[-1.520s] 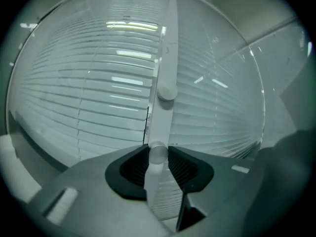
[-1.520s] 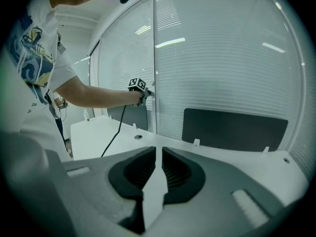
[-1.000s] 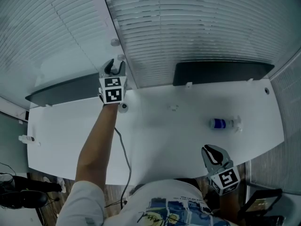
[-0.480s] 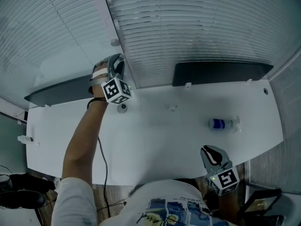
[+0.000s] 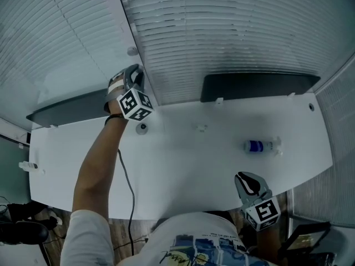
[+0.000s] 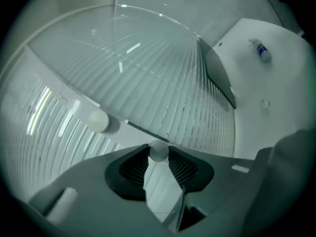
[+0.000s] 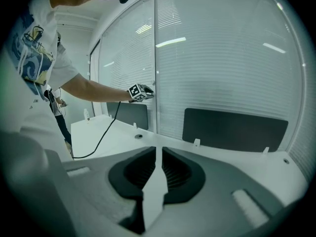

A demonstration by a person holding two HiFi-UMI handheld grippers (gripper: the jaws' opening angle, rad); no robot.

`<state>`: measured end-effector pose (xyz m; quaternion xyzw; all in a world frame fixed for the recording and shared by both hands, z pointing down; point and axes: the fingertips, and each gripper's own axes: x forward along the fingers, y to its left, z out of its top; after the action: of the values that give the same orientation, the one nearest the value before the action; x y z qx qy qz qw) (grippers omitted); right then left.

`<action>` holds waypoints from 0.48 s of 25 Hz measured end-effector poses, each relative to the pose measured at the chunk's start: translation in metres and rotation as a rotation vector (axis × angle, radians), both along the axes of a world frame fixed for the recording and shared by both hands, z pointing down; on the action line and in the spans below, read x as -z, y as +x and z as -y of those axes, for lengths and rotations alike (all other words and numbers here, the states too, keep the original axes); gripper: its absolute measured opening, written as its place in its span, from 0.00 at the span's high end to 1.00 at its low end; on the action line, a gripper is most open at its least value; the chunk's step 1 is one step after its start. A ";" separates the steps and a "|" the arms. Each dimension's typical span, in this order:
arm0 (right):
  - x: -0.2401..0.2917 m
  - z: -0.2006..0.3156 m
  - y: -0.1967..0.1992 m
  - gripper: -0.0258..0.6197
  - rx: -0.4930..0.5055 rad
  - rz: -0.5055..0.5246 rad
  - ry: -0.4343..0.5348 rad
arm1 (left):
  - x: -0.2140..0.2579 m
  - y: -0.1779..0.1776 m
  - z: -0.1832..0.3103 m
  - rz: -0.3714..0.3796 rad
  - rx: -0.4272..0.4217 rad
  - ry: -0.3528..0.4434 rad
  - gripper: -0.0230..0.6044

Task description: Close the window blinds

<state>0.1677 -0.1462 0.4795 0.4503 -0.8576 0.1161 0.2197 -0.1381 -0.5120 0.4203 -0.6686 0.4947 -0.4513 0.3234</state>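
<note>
The blinds (image 5: 233, 37) hung behind the far edge of the worktop (image 5: 188, 165), their slats lying level, long axis running side to side across the pane. A second set (image 5: 50, 43) hung to the left beyond the white frame post (image 5: 123, 26). Two small white knobs stuck out from that post, one above the other.

My left claw (image 5: 133, 75) was on the lower knob (image 6: 159, 150). Its jaws had just been closing, and the ball sat pinched between the tips, touching both pads. The upper knob (image 5: 132, 51) stood free, just beside the claw.

My right claw (image 5: 247, 180) hung over the near edge of the worktop, jaws drawn to a thin slit with nothing in them.

Two dark panels (image 5: 259, 86) stood along the back of the worktop, hiding the foot of each blind. A small bottle (image 5: 256, 146) lay on its side to the right, well apart from both claws. A cable (image 5: 126, 176) trailed under my left arm, past a round hole (image 5: 142, 128) in the worktop.

Compared with a second ago, my left claw had rolled on the knob, its marker cube now tilted where it had faced me squarely. The right claw had not budged.
</note>
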 end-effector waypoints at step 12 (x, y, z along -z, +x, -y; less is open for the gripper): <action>0.000 0.001 -0.001 0.91 0.003 0.000 0.002 | 0.011 -0.011 -0.001 -0.875 0.215 -0.075 0.75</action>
<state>0.1669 -0.1477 0.4799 0.4494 -0.8583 0.1149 0.2196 -0.1492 -0.5111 0.4094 -0.7525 0.6348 -0.1749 0.0107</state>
